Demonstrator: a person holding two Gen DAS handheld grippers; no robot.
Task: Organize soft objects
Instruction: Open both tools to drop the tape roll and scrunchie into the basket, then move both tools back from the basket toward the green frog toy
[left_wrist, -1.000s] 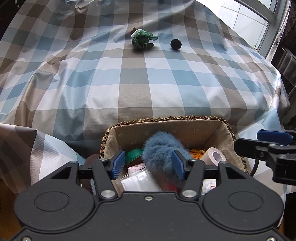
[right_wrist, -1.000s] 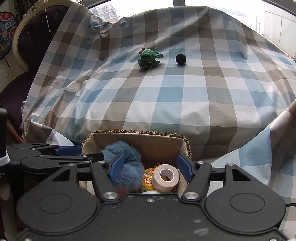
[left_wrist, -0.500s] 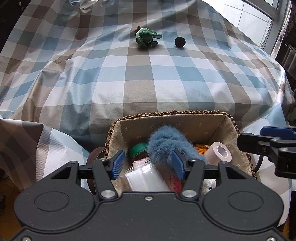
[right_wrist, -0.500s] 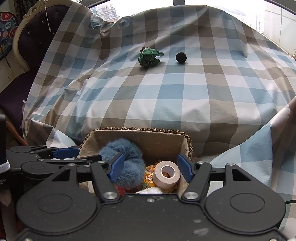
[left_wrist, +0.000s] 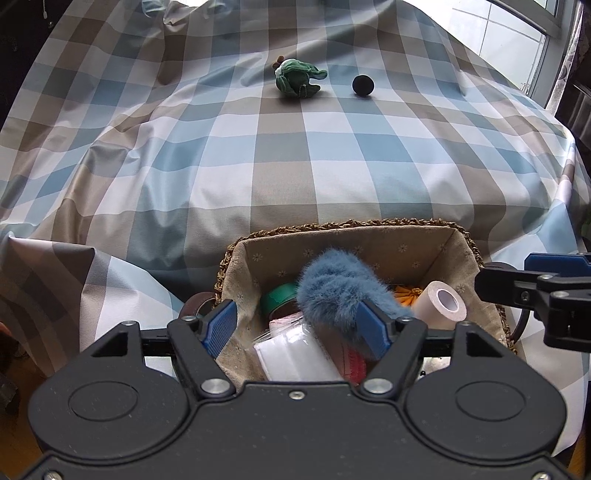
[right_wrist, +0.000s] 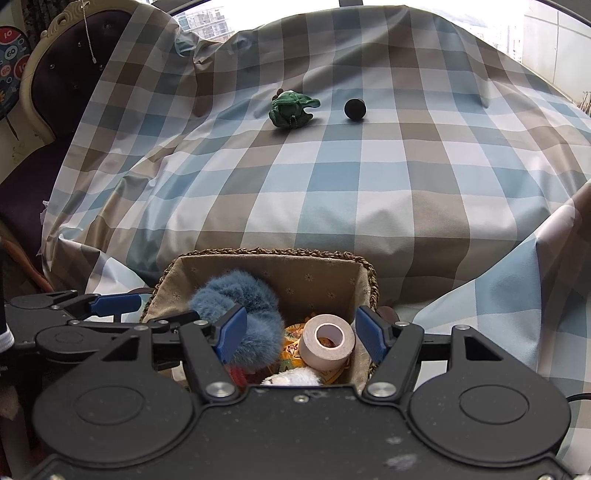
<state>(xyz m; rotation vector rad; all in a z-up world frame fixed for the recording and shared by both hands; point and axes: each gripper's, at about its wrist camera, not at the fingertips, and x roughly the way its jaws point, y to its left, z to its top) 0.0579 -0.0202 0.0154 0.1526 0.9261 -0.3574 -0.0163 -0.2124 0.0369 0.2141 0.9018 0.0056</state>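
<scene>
Checked cloth (left_wrist: 258, 177) in blue, tan and white covers the table, and a woven basket (left_wrist: 369, 224) with a beige fabric lining sits at its near edge, under both grippers. In the basket lies a fluffy blue soft toy (left_wrist: 332, 284), beside a roll of pale pink tape (left_wrist: 441, 304), a green-lidded jar (left_wrist: 280, 295), a clear plastic packet (left_wrist: 295, 349) and something orange (left_wrist: 406, 293) (too buried to name). The left gripper (left_wrist: 295, 326) hangs over the basket's left half with its jaws opening; the blue toy lies between them, its fur close against the right pad, though whether it still touches is hard to tell from this angle. The right gripper (right_wrist: 297, 334) hangs over the basket's right half, jaws apart, clamped on nothing; the tape roll (right_wrist: 327, 341) lies below the gap between them. Toward the far edge of the table, well apart from the basket, a green plush toy (left_wrist: 297, 78) lies on the cloth with a small black ball (left_wrist: 362, 85) near it on the right.
</scene>
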